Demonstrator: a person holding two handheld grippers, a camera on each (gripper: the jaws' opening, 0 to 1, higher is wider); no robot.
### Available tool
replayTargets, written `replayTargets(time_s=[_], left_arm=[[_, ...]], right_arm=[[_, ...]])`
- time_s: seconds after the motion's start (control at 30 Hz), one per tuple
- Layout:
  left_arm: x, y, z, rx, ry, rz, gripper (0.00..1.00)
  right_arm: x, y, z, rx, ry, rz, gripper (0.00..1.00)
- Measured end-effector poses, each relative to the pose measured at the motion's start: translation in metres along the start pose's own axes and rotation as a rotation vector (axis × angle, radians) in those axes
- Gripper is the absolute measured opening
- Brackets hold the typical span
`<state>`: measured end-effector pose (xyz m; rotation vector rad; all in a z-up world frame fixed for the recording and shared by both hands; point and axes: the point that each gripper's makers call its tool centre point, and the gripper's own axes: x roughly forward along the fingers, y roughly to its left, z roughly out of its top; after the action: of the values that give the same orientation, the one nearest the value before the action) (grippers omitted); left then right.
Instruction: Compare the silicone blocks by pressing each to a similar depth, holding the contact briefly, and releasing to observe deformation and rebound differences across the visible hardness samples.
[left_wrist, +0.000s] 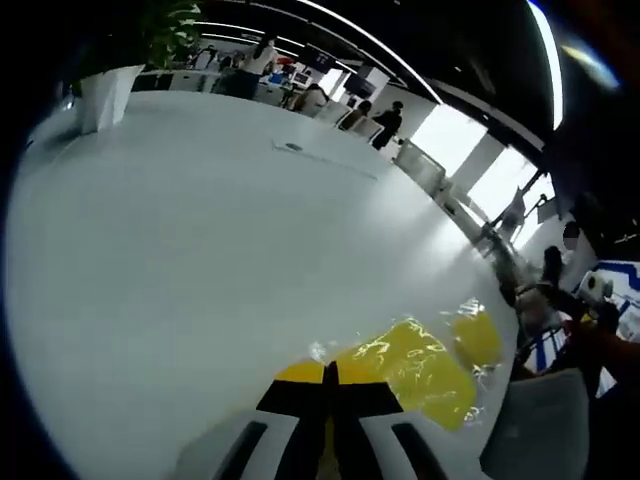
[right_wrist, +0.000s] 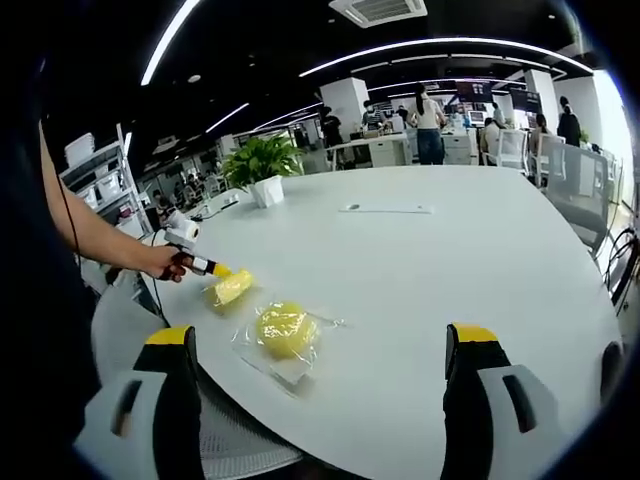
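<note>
Left gripper view: left gripper (left_wrist: 330, 385) low centre, jaws together, tips on a bagged yellow silicone block (left_wrist: 415, 370) (another block (left_wrist: 476, 336) further right). Right gripper view: right gripper (right_wrist: 320, 345) spread wide, round block (right_wrist: 285, 329) lower centre on the white table (right_wrist: 430, 270).

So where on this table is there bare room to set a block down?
The white table is bare between the flat white strip and the bagged yellow silicone blocks. It is crowded near the left claw, which is closed on one block.
</note>
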<state>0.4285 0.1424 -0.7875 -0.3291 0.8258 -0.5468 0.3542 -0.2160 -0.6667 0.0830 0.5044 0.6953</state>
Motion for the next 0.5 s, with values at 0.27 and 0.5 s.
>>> replayTargets(time_s=[0.27,0.5], left_arm=[[-0.001,0.005,0.006,0.003,-0.039,-0.004,0.2],[-0.019,0.0,0.026,0.076,-0.172,-0.011,0.77]], right_arm=[[-0.001,0.003,0.001,-0.004,-0.003,0.004,0.97],[-0.003,0.004,0.005,-0.025,-0.007,0.004,0.97]])
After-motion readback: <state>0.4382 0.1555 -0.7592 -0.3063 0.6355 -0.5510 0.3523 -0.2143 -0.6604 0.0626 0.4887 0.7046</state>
